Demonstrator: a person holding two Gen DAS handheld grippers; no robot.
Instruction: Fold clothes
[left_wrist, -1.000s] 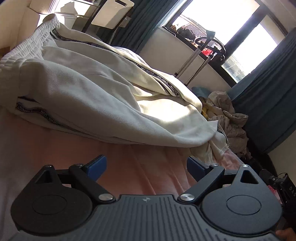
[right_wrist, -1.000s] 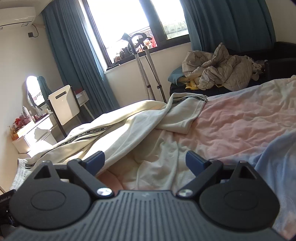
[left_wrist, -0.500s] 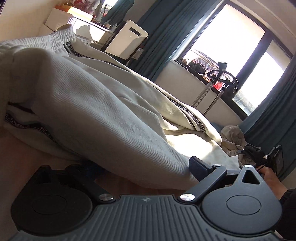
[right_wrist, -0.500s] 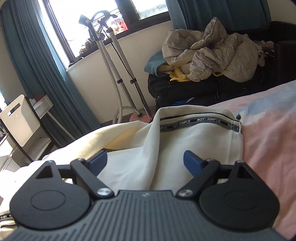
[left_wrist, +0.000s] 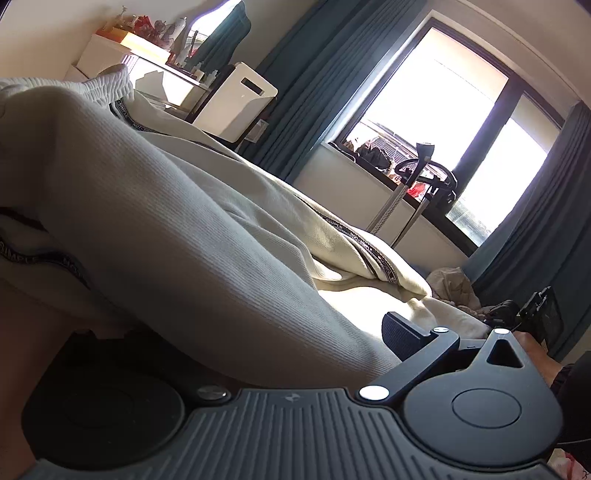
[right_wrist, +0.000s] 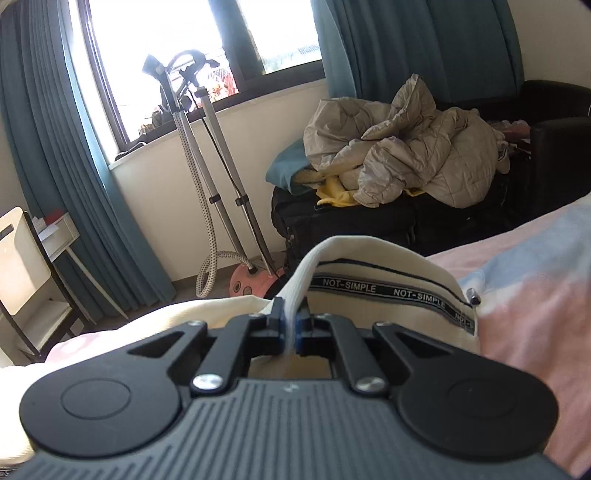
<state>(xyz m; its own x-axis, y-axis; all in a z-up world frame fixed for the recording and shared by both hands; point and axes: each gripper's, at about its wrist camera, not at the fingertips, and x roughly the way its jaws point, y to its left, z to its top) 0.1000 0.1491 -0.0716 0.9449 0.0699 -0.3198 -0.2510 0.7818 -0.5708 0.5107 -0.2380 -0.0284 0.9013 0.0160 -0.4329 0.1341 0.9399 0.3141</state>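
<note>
My right gripper (right_wrist: 290, 325) is clamped on a thin fold of the cream sweatpants (right_wrist: 388, 291), pinching the cuff end just where the black NOT-SIMPLE stripe (right_wrist: 384, 290) runs, so I've got hold of a leg tip and can carry it over. That cuff sits at the foot edge of the bed (right_wrist: 535, 295), right where the pink and blue sheet drops away toward the black couch (right_wrist: 554, 155) with the beige quilted jacket (right_wrist: 402, 155) heaped on it. My left gripper (left_wrist: 266, 332) is spread wide and pushed in low under a thick roll of the same pants (left_wrist: 184, 240); one blue pad (left_wrist: 397, 330) shows bare, the other is buried under cloth, so nothing is pinched there yet. I'd say I'm going in near the waistband (left_wrist: 110, 83) end so both ends lift together. Room to move: the sheet on my right side looks free for laying the fold down, while past the foot edge stand the garment steamer (right_wrist: 207, 206) and the curtains (right_wrist: 55, 184), so I'd judge the pull should come back toward me, not outward
</note>
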